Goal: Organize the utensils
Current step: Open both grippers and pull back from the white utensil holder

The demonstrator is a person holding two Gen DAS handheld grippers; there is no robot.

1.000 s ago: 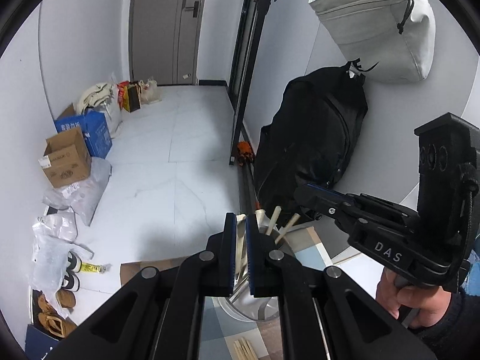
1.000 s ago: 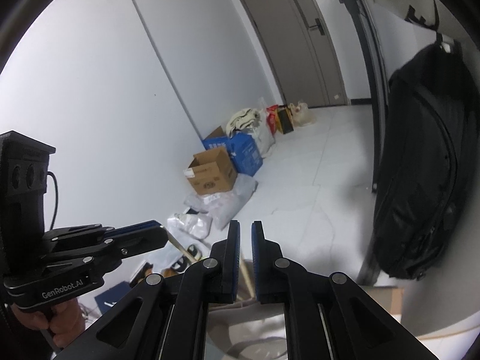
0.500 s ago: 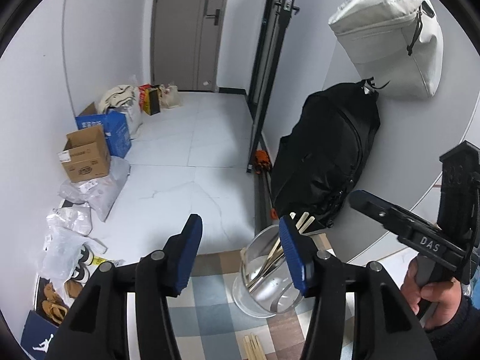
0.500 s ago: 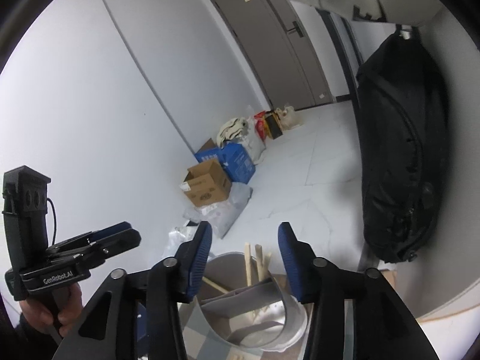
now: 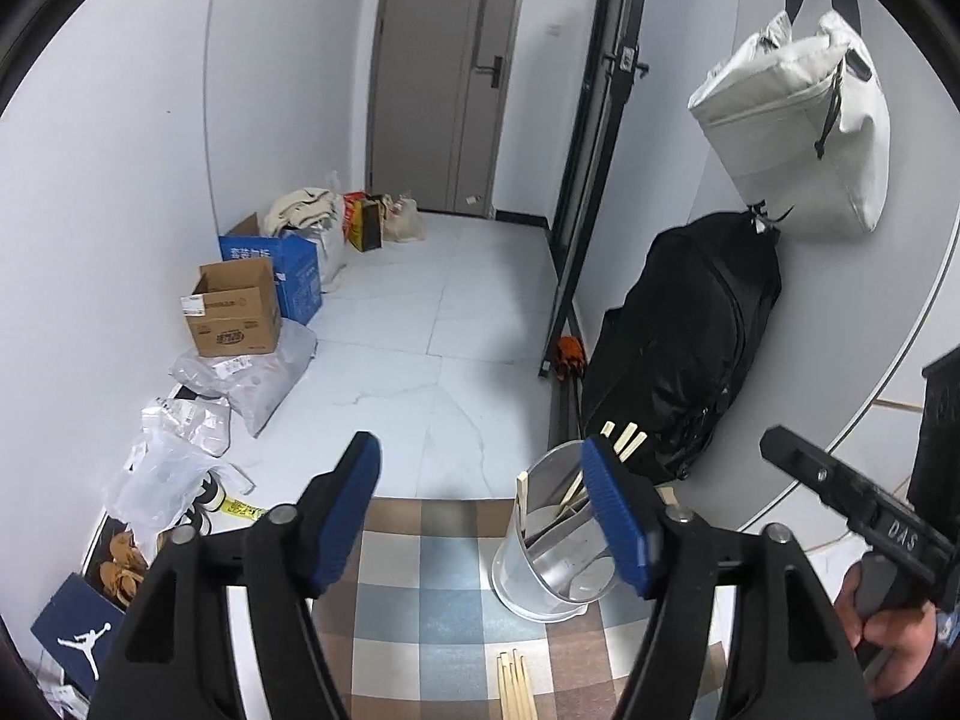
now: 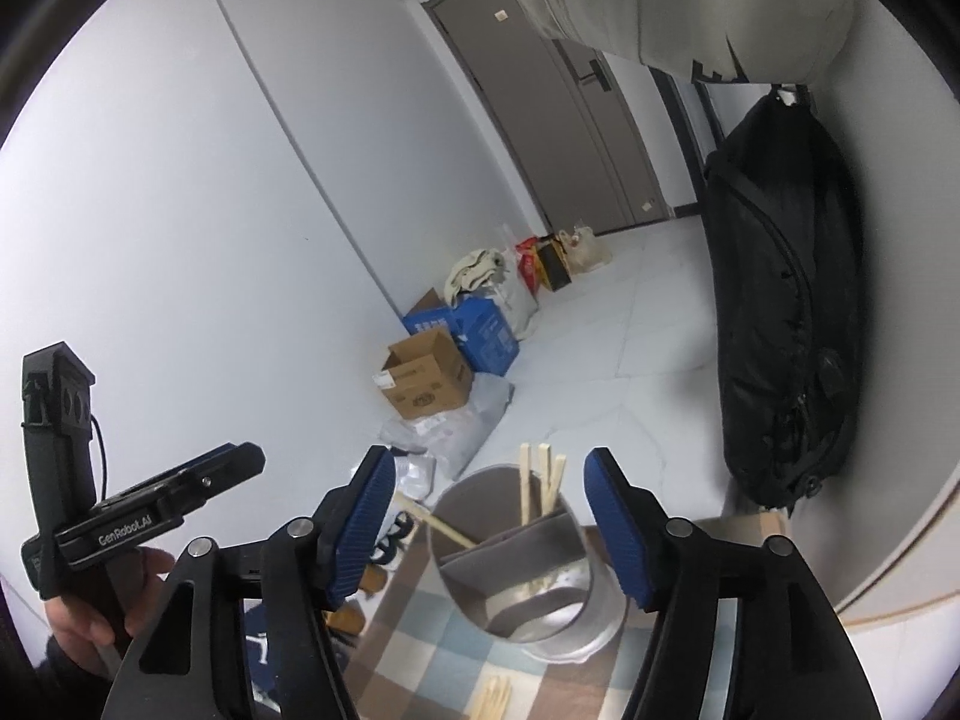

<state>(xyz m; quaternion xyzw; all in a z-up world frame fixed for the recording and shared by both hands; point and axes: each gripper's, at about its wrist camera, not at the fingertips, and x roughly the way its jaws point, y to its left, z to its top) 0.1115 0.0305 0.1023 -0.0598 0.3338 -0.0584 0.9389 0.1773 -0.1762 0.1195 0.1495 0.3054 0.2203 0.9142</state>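
Left gripper (image 5: pixel 483 519): jaws opening, nothing between them, checked cloth (image 5: pixel 432 594) below.
Right gripper (image 6: pixel 489 525): jaws opening, framing the metal holder (image 6: pixel 540 594) without touching.
Chopsticks (image 6: pixel 540 483): upright in the divided holder; more chopsticks (image 5: pixel 516 684) lie loose on the desk.
Surroundings: black backpack (image 5: pixel 684 342) just behind, cardboard box (image 5: pixel 234 315) on the floor.
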